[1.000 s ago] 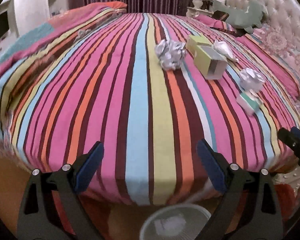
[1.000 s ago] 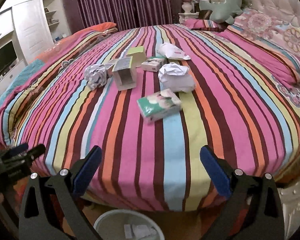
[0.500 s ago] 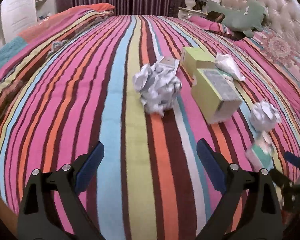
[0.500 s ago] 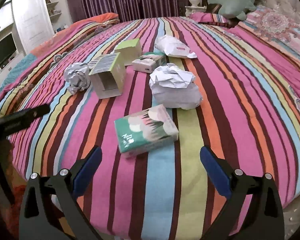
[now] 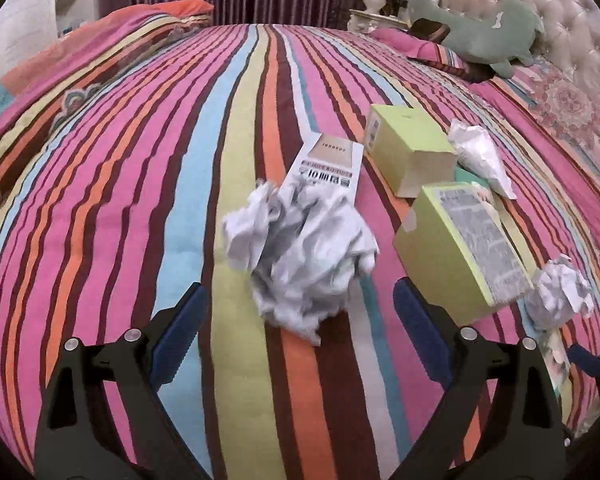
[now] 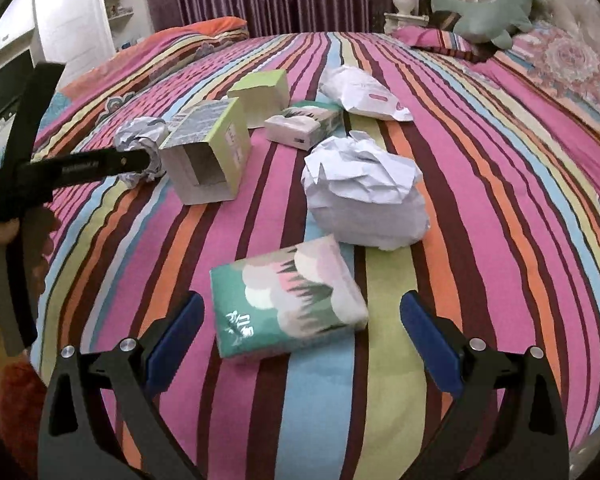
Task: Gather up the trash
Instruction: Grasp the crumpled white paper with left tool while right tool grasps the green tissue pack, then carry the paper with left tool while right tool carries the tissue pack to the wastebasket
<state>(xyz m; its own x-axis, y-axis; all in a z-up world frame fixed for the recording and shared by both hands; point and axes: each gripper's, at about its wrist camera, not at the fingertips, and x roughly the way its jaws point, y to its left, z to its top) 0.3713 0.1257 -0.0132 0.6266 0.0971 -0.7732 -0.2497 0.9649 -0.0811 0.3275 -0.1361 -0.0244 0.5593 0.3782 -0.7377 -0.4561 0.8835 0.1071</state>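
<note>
The left tool [image 5: 296, 330] stands wide open with nothing between its blue pads; the crumpled grey-white paper ball [image 5: 300, 248] lies directly ahead of it, centred on the gap and just beyond the fingertips, on the striped multicoloured bedspread [image 5: 180, 184]. The ball has no marked long axis, so any jaw angle should serve. The right tool [image 6: 300, 334] is likewise wide open and empty; the green rectangular tissue pack with a floral print [image 6: 288, 300] lies just ahead between its pads, long axis running across the gap and slightly skewed. Each hand is nearest its own item. The other boxes lie further up the bed
</note>
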